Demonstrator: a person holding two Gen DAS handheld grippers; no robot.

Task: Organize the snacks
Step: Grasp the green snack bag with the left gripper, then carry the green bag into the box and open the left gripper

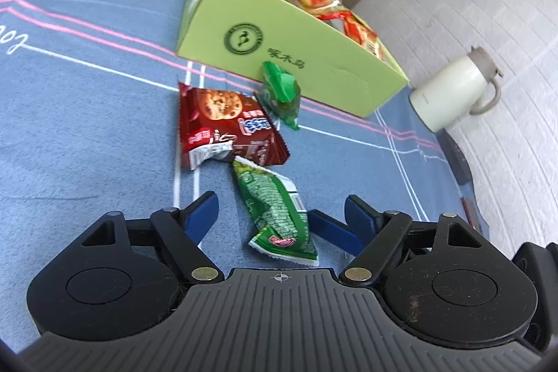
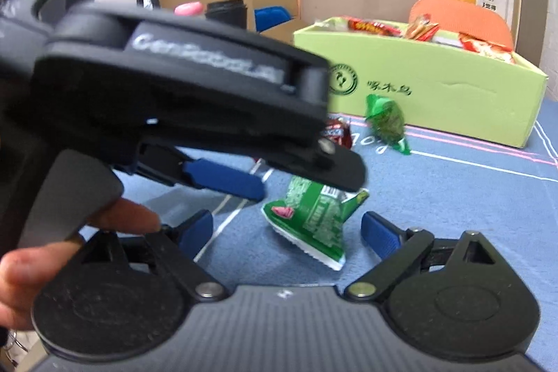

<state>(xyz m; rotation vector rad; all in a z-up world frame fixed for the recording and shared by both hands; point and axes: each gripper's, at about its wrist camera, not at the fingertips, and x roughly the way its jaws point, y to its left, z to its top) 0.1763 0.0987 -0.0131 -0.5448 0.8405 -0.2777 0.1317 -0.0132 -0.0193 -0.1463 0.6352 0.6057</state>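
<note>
Now | green snack packet (image 1: 279, 215) lies between left gripper (image 1: 279, 215) spread fingers, long axis pointing ahead toward box (image 1: 300, 58) | right gripper (image 2: 286, 227) spread, also astride it.

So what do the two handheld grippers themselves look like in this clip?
Both match: the left gripper and right gripper have a grey ribbed body, two black round hubs, black linkage arms with brass-coloured pivot pins and blue ribbed fingers. The left's side carries pale, blurred lettering. A bare hand holds it; no cables show.
</note>
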